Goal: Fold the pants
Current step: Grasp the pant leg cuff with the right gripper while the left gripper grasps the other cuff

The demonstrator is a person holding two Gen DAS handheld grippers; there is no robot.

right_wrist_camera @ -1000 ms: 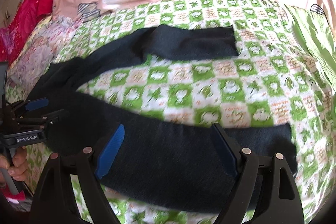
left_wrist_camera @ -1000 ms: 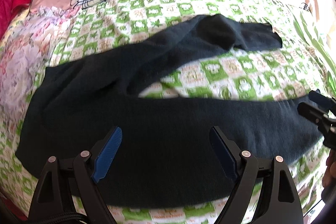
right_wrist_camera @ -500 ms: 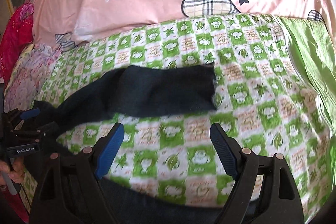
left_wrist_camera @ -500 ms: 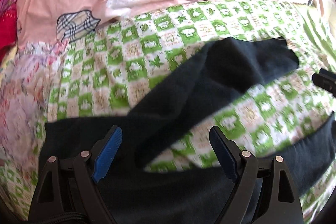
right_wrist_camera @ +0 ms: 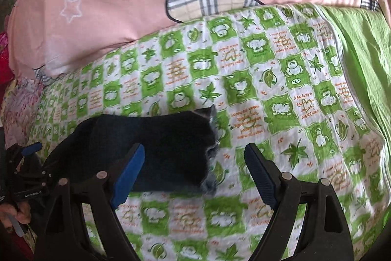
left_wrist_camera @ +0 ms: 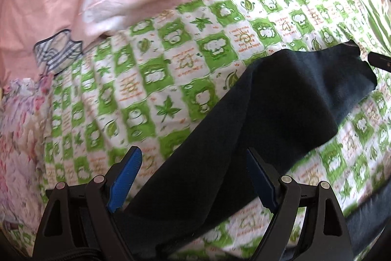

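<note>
Dark navy pants lie spread on a green-and-white checked bed sheet. In the left wrist view the far leg runs diagonally from lower left up to its cuff at the right. My left gripper hovers over the middle of that leg, open, with cloth below the gap and nothing pinched. A strip of the near leg shows at the bottom right. In the right wrist view my right gripper is open just above the cuff end of the far leg. The cuff's edge sits below the gap. The left gripper shows at the left edge.
A pink quilt with plaid patches lies along the far side of the bed. A plain green cover is bunched at the right. Floral fabric lies at the left. A hand holds the left gripper's handle.
Both grippers moved away from the near leg, across the sheet, to the far leg. The far leg and the pink quilt now look larger; both pairs of jaws stayed open.
</note>
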